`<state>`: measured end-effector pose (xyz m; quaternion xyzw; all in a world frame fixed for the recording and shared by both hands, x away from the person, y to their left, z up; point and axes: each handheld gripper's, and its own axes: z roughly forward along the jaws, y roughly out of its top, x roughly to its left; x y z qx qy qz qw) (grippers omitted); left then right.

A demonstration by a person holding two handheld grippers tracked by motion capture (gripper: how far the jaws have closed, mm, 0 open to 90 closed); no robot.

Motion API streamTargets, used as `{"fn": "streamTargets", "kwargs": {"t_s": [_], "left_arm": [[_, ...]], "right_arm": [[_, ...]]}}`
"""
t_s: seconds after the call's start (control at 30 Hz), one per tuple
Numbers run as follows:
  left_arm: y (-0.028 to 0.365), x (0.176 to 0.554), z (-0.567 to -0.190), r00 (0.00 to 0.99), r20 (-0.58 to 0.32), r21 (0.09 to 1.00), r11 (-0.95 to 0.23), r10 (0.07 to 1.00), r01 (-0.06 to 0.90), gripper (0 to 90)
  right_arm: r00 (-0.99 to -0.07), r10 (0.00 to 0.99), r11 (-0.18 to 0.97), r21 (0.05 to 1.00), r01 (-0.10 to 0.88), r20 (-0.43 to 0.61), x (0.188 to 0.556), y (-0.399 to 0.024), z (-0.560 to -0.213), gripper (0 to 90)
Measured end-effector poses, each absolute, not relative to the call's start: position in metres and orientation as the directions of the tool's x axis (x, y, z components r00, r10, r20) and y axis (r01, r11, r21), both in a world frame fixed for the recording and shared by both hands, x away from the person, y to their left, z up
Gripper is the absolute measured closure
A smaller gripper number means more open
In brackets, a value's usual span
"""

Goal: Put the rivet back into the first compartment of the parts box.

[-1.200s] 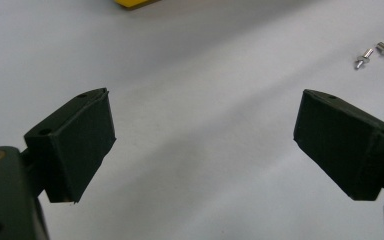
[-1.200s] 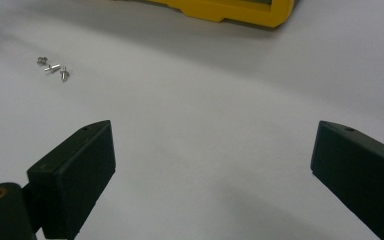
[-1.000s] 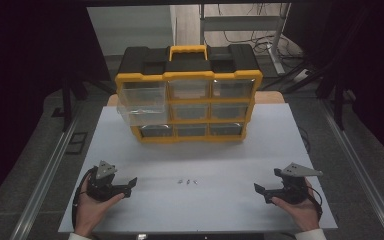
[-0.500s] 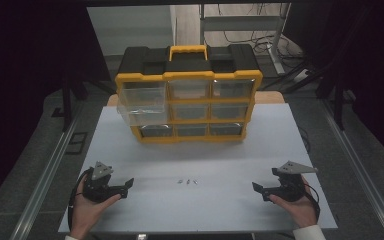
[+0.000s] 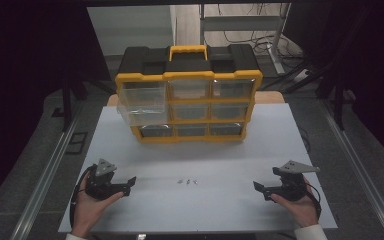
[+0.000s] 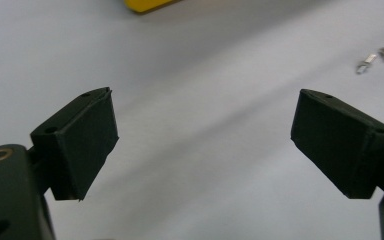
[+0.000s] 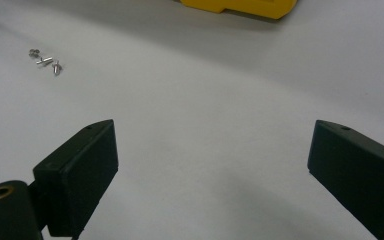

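Both pairs of jaws stand wide apart with nothing between them. The left gripper (image 5: 130, 183) rests low at the lower left of the high view, the right gripper (image 5: 258, 188) at the lower right, each cradled palm-up and pointing inward. Between them, at lower centre, lie the small metal screws (image 5: 187, 182): light, hard, slippery and apt to roll, so probably best pinched singly across the shank. The yellow organizer case (image 5: 187, 106) stands behind, well apart.

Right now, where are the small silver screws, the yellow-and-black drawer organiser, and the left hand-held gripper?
small silver screws (image 5: 187, 182): high view, middle of the cluster on the white tabletop.
yellow-and-black plastic drawer organiser (image 5: 188, 102): high view, yellow frame between drawer rows.
left hand-held gripper (image 6: 202, 142): left gripper view, midway between its open jaws.
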<state>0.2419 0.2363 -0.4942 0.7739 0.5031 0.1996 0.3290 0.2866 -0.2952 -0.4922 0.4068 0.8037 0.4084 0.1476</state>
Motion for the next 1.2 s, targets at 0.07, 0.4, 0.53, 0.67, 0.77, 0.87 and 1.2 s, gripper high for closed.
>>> {"fn": "streamTargets", "kwargs": {"t_s": [0.07, 0.4, 0.53, 0.67, 0.77, 0.87, 1.2], "left_arm": [[0.232, 0.242, -0.491, 0.431, -0.023, 0.702, -0.293, 0.902, 0.649, 12.0], [0.210, 0.253, -0.481, 0.519, -0.041, 0.684, -0.354, 0.854, 0.637, 13.1], [0.197, 0.260, -0.477, 0.561, -0.047, 0.676, -0.388, 0.826, 0.627, 13.2], [0.184, 0.265, -0.474, 0.592, -0.043, 0.670, -0.416, 0.805, 0.615, 13.2], [0.178, 0.267, -0.474, 0.604, -0.045, 0.667, -0.426, 0.796, 0.611, 13.1], [0.170, 0.271, -0.473, 0.621, -0.043, 0.660, -0.445, 0.782, 0.605, 13.1], [0.141, 0.281, -0.475, 0.679, -0.043, 0.626, -0.510, 0.733, 0.590, 13.2]], "right_arm": [[-0.624, 0.775, 0.330, 0.778, 0.534, 0.099, 0.286, -0.297, -0.492, 6.3], [-0.621, 0.777, 0.326, 0.779, 0.536, 0.102, 0.281, -0.301, -0.492, 6.2], [-0.618, 0.779, 0.324, 0.775, 0.543, 0.107, 0.279, -0.301, -0.492, 6.2], [-0.621, 0.777, 0.328, 0.774, 0.542, 0.105, 0.279, -0.302, -0.493, 6.3], [-0.621, 0.777, 0.330, 0.772, 0.544, 0.106, 0.278, -0.302, -0.493, 6.4], [-0.622, 0.776, 0.331, 0.771, 0.544, 0.105, 0.278, -0.303, -0.493, 6.4], [-0.626, 0.773, 0.344, 0.763, 0.547, 0.100, 0.279, -0.300, -0.494, 6.6]]}}
